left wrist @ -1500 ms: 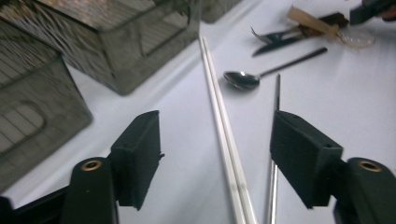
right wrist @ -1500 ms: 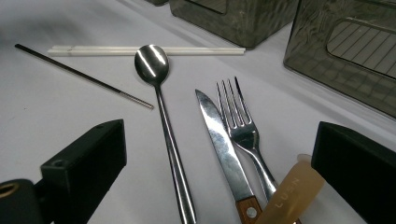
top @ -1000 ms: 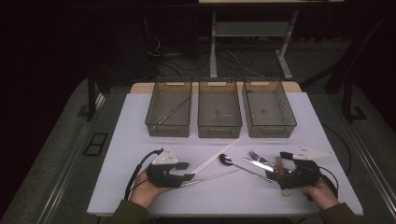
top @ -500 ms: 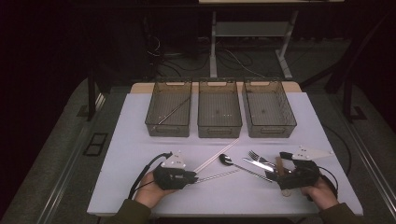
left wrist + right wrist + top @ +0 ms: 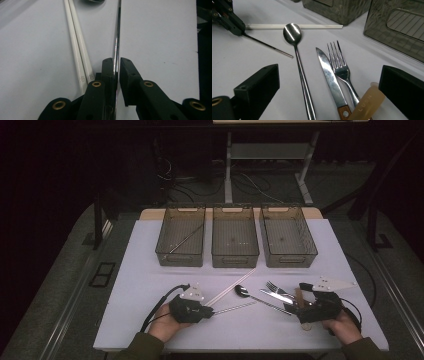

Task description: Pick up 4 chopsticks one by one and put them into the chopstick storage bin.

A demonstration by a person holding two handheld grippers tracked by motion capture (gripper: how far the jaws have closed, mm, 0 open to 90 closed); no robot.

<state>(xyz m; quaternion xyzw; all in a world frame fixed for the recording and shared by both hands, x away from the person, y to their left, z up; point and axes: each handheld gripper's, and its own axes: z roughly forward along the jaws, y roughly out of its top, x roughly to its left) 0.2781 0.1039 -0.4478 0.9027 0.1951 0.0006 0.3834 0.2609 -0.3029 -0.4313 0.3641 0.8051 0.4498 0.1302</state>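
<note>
Thin metal chopstick [image 5: 116, 37]: that is what your left hand-held gripper [image 5: 116, 66] has between its jaws, which have just been closing and now pinch the rod near its end. In the high view the silvery stick [image 5: 235, 308] lies low on the white table [image 5: 150, 270], left of centre, pointing right toward the steel spoon [image 5: 242, 291]. Just beside it, in the left gripper view, lies a pair of white plastic chopsticks [image 5: 77, 45], their ends right next to your left jaw.

Your right hand-held gripper [image 5: 329, 100] stands spread wide over the wooden-handled knife [image 5: 329, 75], the steel fork [image 5: 340, 68] and an amber plastic piece [image 5: 365, 103], holding nothing.

The risk I see is the grip itself: the rod is slim and slick and held far from its middle, so on lifting it could swivel or slide out. Your jaw could also drag the white pair along.
</note>
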